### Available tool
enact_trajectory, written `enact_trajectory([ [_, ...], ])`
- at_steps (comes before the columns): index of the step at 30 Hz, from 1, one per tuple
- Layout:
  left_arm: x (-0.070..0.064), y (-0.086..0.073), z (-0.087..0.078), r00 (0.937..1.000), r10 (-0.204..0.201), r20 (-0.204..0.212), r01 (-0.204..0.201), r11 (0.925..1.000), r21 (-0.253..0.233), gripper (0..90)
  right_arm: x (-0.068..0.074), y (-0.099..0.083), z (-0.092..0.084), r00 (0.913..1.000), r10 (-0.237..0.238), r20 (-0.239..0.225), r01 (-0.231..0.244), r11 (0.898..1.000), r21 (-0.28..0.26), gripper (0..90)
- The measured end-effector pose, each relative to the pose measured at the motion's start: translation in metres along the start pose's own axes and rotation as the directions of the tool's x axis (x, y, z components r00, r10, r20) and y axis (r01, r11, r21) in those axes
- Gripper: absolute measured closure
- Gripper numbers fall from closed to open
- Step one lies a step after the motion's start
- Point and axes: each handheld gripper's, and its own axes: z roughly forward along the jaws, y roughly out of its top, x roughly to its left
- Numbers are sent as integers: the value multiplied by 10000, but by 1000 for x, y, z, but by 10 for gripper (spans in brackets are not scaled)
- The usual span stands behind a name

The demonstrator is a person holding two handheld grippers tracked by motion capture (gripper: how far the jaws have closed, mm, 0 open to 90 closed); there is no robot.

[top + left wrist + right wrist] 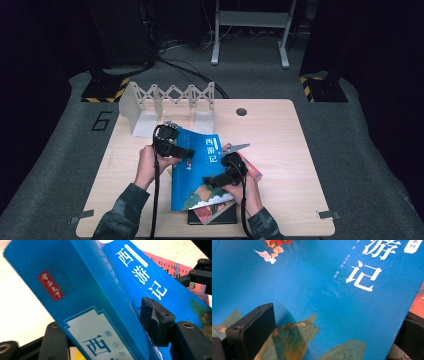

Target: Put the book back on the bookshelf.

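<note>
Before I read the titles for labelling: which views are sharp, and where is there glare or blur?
High view: dim surroundings, blue book small and soft. Left gripper view: table overexposed white, spine text close and slightly blurred. Right gripper view: cover lettering crisp, near jaws soft.

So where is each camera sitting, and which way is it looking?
High view: above the table, looking forward and down; both forearms, left gripper, right gripper.
Left gripper view: on that gripper, looking along its jaws, which clamp the blue book at its spine.
Right gripper view: on the right gripper, facing the book's cover.
All three share the blue book.
</note>
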Motion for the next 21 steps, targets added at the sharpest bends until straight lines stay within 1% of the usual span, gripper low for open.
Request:
enact_trajectory([
  [1, 0, 0, 0, 10000, 0, 0, 0, 10000, 0, 429, 0, 0, 0, 10000, 16, -24, -16, 10000, -19, 0],
  [2, 1, 0, -1, 10000, 42, 81, -43, 9999, 101, 436, 0, -1, -1, 10000, 41, -65, -41, 10000, -22, 0],
  [3, 1, 0, -1, 10000, 42, 81, -43, 9999, 101, 442, -1, -2, -1, 9999, -61, -80, 60, 9999, -82, 0],
  [4, 0, -2, -1, 9992, -370, 145, 371, 9993, -70, 449, 0, -3, -2, 9999, 103, -107, -104, 9999, -108, 0],
  [5, 1, -2, -1, 9993, -345, 165, 347, 9993, -100, 453, -1, -3, -3, 9999, -113, -65, 112, 9998, -164, 0],
  [7, 1, -3, -2, 9991, -369, 196, 373, 9991, -197, 461, 1, -6, -8, 9988, -436, 217, 441, 9987, -255, 3],
  [8, 1, -3, -2, 9991, -369, 196, 373, 9991, -197, 463, 1, -6, -8, 9988, -436, 217, 441, 9987, -255, 3],
  [9, 2, -3, -2, 9990, -381, 222, 386, 9990, -210, 463, 2, -8, -14, 9976, -638, 281, 648, 9973, -357, 50],
  [10, 3, -3, -3, 9985, -400, 365, 408, 9989, -236, 468, 1, -14, -22, 9969, -734, 273, 747, 9960, -487, 91],
  [11, 4, -3, -5, 9986, -305, 421, 312, 9994, -166, 473, 0, -19, -28, 9969, -673, 418, 700, 9954, -657, 96],
  [12, 4, -2, -5, 9981, -396, 480, 407, 9989, -238, 478, -3, -24, -33, 9962, -700, 511, 742, 9936, -857, 96],
  [13, 5, -2, -7, 9982, -317, 515, 327, 9993, -190, 481, -6, -29, -39, 9966, -611, 554, 664, 9927, -1005, 96],
  [14, 4, -2, -8, 9976, -458, 525, 471, 9986, -248, 484, -10, -35, -45, 9969, -489, 619, 559, 9916, -1167, 96],
  [15, 4, -2, -8, 9976, -458, 525, 471, 9986, -248, 488, -10, -35, -45, 9969, -489, 619, 559, 9916, -1167, 96],
  [16, 5, 0, -10, 9978, -359, 565, 372, 9991, -213, 491, -17, -46, -57, 9963, -213, 827, 330, 9893, -1424, 92],
  [17, 6, 0, -11, 9971, -413, 635, 428, 9988, -226, 495, -20, -50, -63, 9944, -98, 1053, 258, 9881, -1519, 85],
  [18, 7, 1, -13, 9972, -422, 619, 439, 9987, -275, 501, -24, -55, -69, 9906, -78, 1364, 296, 9870, -1579, 82],
  [19, 8, 1, -15, 9971, -402, 646, 418, 9989, -224, 504, -26, -59, -74, 9848, -67, 1738, 331, 9882, -1497, 72],
  [20, 8, 1, -17, 9969, -463, 636, 482, 9984, -284, 509, -30, -63, -78, 9788, -9, 2049, 321, 9883, -1490, 65],
  [21, 8, 1, -17, 9969, -463, 636, 482, 9984, -284, 512, -30, -63, -78, 9788, -9, 2049, 321, 9883, -1490, 65],
])
